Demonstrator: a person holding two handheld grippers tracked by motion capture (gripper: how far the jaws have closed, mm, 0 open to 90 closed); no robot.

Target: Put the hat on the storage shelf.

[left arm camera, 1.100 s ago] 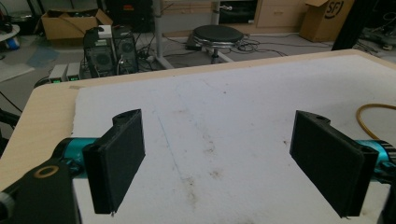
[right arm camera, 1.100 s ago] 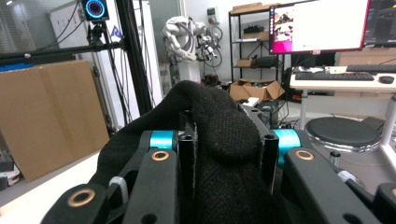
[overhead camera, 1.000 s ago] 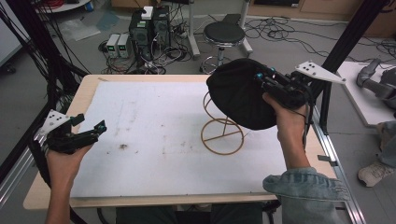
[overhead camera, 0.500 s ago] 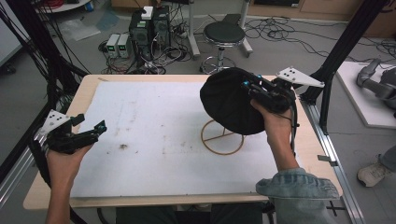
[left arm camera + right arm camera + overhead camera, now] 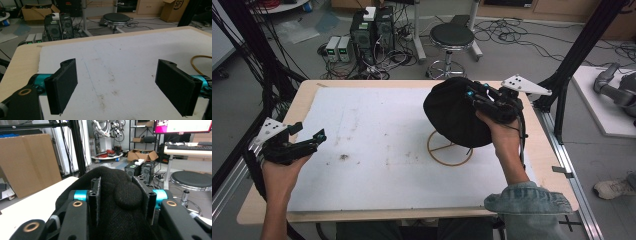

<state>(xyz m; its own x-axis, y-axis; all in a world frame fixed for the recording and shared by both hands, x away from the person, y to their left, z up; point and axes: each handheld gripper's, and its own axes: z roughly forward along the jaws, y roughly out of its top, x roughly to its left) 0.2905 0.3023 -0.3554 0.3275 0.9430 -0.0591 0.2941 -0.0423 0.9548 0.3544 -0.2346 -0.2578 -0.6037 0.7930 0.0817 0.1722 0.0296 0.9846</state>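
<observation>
A black knitted hat (image 5: 451,117) sits on a gold wire stand (image 5: 450,149) at the right of the white mat. My right gripper (image 5: 472,95) is at the hat's upper right side. Its jaws have just been opening, and a bulge of hat fabric (image 5: 126,195) still lies between the parted pads of the right gripper (image 5: 117,187), no longer pinched. My left gripper (image 5: 308,131) hovers over the mat's left edge, open with nothing between its jaws; in its own view the left gripper (image 5: 117,82) looks over bare stained mat.
A white mat (image 5: 377,130) covers most of the wooden table (image 5: 302,102). Black frame posts (image 5: 562,95) stand at the table's right and left sides. A round stool (image 5: 452,37) and computer boxes (image 5: 372,30) stand on the floor beyond the far edge.
The right hand has brought the hat down and a little left, settling it lower on the wire stand. The left hand has kept still.
</observation>
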